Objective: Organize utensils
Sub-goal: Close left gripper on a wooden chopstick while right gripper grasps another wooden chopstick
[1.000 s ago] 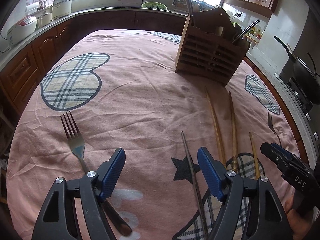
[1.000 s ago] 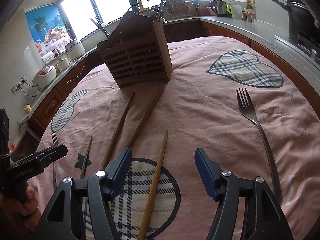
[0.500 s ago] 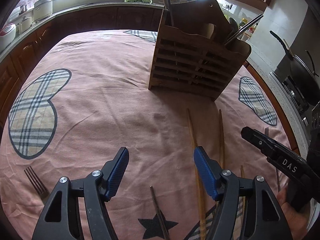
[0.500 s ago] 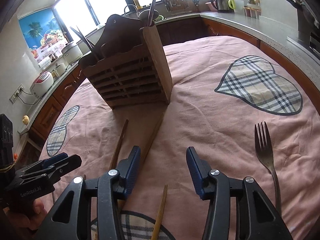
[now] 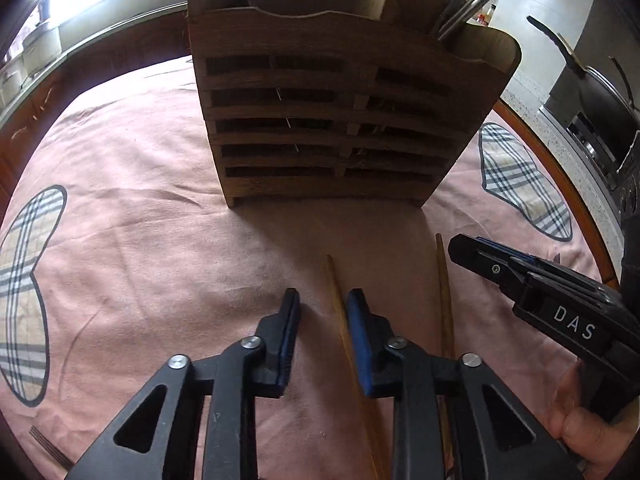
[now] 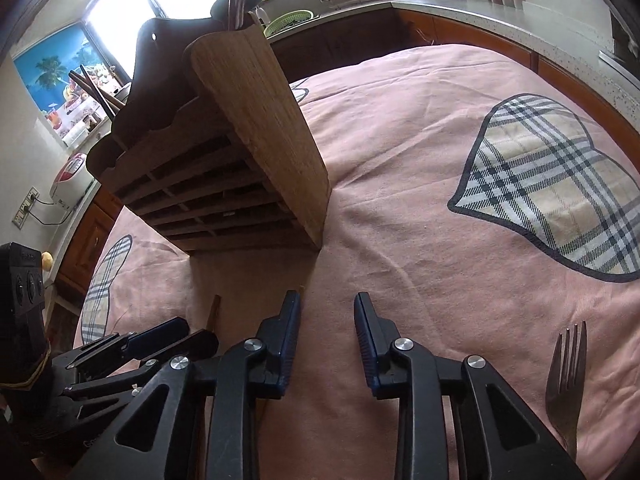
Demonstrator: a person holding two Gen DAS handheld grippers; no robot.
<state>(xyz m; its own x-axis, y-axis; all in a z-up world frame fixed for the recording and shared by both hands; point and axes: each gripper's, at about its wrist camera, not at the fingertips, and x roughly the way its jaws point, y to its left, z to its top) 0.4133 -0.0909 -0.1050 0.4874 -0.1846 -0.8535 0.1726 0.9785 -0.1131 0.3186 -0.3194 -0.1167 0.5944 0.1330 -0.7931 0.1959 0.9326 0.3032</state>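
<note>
Wooden chopsticks lined up for the pick

Left gripper (image 5: 323,312): jaws just closing, narrow gap left, one bamboo chopstick (image 5: 340,312) running between the fingers against the right pad, not yet pinched. Second chopstick (image 5: 445,304) just right of those fingers. Right gripper (image 6: 327,316): also just closing, partly apart over bare pink cloth (image 6: 400,168), nothing between. Slatted wooden holder (image 5: 328,120) straight ahead, likely the destination. Fork (image 6: 566,384) right of the right fingers
</note>
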